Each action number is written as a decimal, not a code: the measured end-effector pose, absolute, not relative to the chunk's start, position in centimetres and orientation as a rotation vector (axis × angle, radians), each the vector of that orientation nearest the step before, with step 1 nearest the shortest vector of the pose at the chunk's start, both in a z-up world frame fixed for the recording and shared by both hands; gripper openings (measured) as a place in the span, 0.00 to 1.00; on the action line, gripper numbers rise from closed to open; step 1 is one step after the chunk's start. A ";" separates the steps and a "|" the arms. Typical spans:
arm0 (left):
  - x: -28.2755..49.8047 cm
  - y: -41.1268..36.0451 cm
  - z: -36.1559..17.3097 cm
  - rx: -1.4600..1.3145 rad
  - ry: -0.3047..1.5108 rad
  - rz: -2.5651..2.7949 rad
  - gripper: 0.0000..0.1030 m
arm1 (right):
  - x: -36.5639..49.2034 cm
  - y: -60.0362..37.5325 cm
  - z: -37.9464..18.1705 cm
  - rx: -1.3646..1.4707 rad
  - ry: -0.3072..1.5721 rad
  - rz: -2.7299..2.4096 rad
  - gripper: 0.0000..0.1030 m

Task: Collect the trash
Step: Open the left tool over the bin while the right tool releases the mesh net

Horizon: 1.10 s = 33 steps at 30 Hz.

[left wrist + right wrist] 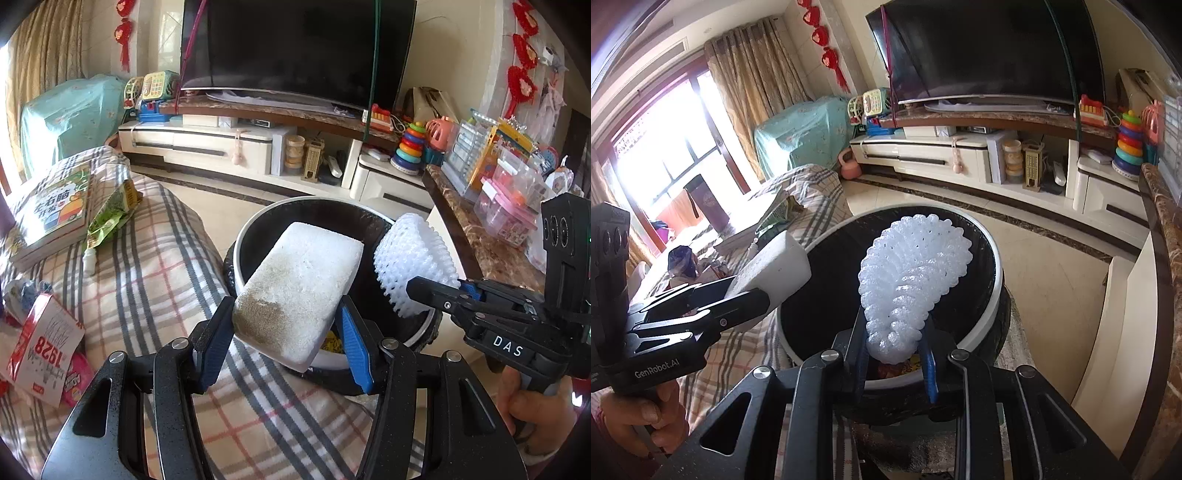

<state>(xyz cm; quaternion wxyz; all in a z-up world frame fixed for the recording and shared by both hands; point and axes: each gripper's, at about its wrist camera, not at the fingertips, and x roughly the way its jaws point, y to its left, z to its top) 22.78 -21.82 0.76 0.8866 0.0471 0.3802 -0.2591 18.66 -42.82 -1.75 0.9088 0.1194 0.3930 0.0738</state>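
My left gripper [284, 328] is shut on a white foam block [299, 291] with a brown stained end, held over the near rim of a round trash bin [243, 236] lined with a black bag. My right gripper [895, 350] is shut on a white foam net sleeve [912, 280] and holds it above the same bin [995, 295]. In the left wrist view the right gripper [428, 295] comes in from the right with the net sleeve [410, 258]. In the right wrist view the left gripper [746, 295] holds the foam block [772, 266] at the bin's left rim.
A plaid-covered sofa [155, 266] lies left of the bin with books [55, 210], a green snack bag [110, 214], a red-and-white packet [44, 350] and a small white bottle [89, 258]. A marble counter [480, 236] with toys stands right. A TV stand [258, 140] is behind.
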 end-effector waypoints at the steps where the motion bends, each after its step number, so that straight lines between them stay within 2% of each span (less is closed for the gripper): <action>1: 22.9 -21.9 0.7 0.101 0.793 -0.539 0.53 | 18.8 -42.8 -1.8 0.245 0.817 0.153 0.25; 12: 24.7 -23.1 0.6 0.121 0.817 -0.554 0.56 | 20.0 -43.0 -2.0 0.208 0.865 0.173 0.27; 14: 24.9 -23.3 0.5 0.130 0.830 -0.555 0.58 | 20.1 -42.8 -2.0 0.200 0.874 0.174 0.41; 15: 25.0 -23.4 0.4 0.138 0.834 -0.553 0.59 | 20.1 -42.7 -2.1 0.200 0.875 0.177 0.45; 19: 24.9 -23.6 0.3 0.157 0.836 -0.549 0.69 | 20.1 -42.6 -2.0 0.190 0.877 0.176 0.52; 27: 24.0 -21.3 0.5 0.121 0.814 -0.510 0.73 | 19.1 -42.3 -1.2 0.181 0.850 0.167 0.59; 33: 21.9 -17.6 0.2 0.048 0.808 -0.456 0.73 | 17.9 -41.0 -0.5 0.215 0.805 0.181 0.79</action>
